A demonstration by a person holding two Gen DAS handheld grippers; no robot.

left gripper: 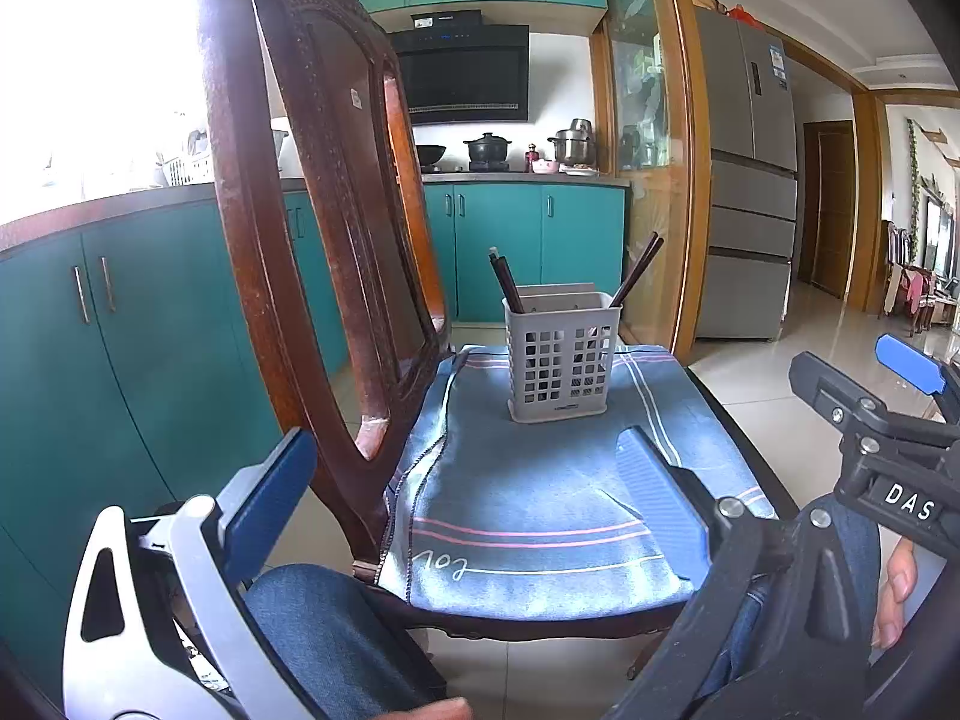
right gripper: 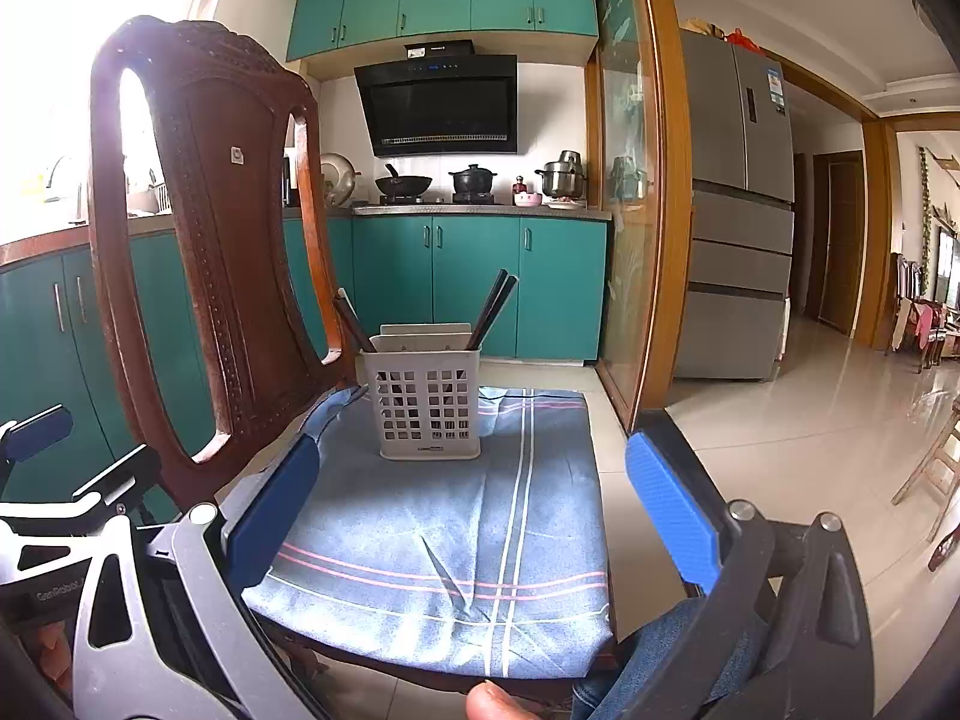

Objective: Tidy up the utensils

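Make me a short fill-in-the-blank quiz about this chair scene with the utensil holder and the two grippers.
1. The grey utensil holder stands on a blue ____ spread over the chair seat.
2. Dark ____ lean out of the holder's left and right sides.
3. Both the left gripper and the right gripper have their jaws ____ and hold nothing.

Missing words: cloth; chopsticks; open

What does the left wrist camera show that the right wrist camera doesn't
Left wrist only: the right gripper seen from outside, open, with a DAS label.
Right wrist only: the left gripper at the frame edge, and a wooden stool on the floor.
Both: the utensil holder with chopsticks on the blue cloth, and the chair back.
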